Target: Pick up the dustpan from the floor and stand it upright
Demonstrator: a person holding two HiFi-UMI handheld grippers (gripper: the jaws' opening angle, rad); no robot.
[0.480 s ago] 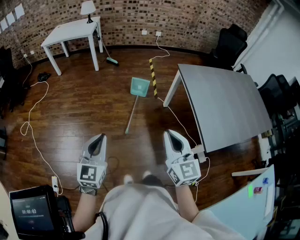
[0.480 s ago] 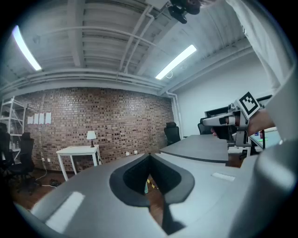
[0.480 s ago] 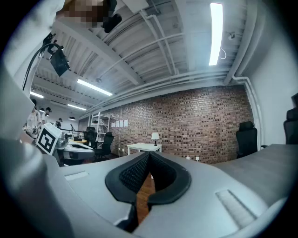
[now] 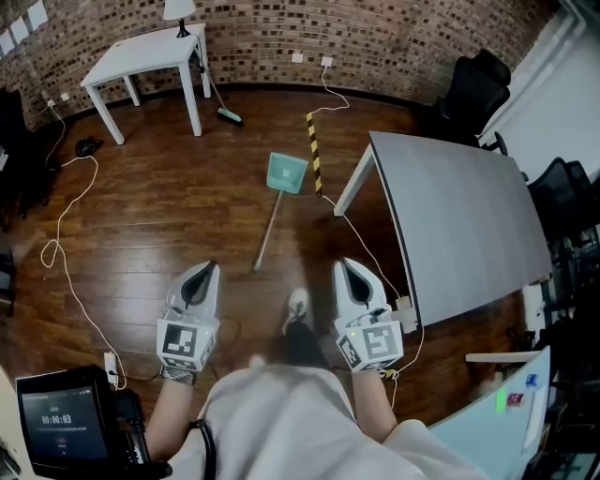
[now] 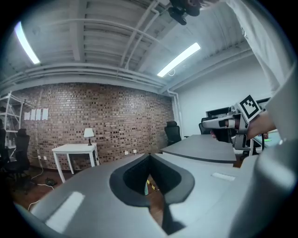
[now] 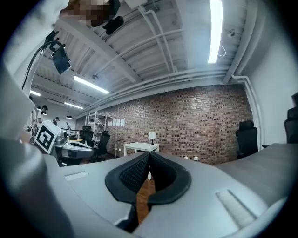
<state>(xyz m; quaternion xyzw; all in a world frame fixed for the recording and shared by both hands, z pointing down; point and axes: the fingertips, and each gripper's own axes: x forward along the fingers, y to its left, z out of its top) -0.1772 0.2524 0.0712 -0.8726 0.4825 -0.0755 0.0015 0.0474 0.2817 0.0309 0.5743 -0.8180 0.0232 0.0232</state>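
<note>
1. The left gripper (image 4: 204, 274) has its jaws pressed together with nothing between them, and hangs over the wooden floor (image 4: 159, 206).
2. The right gripper (image 4: 345, 270), beside it, is likewise closed and empty. A shoe (image 4: 297, 305) shows between the two, slightly behind their tips.
3. The dustpan (image 4: 284, 174) lies flat on the floor ahead of both grippers. Its handle end is nearest, just ahead and right of the left gripper's tip, and its teal pan is farthest.
4. In the left gripper view, a teal sliver below the jaw tips may be that pan; it is too small to tell.
5. A grey table (image 4: 459, 216) stands ahead and right of the right gripper. A black-and-yellow strip (image 4: 313, 155) lies between it and the pan.
6. Far ahead and left, by the brick wall (image 4: 375, 37), are a white table (image 4: 141, 58), a lamp (image 4: 176, 11) and a broom (image 4: 228, 116).
</note>
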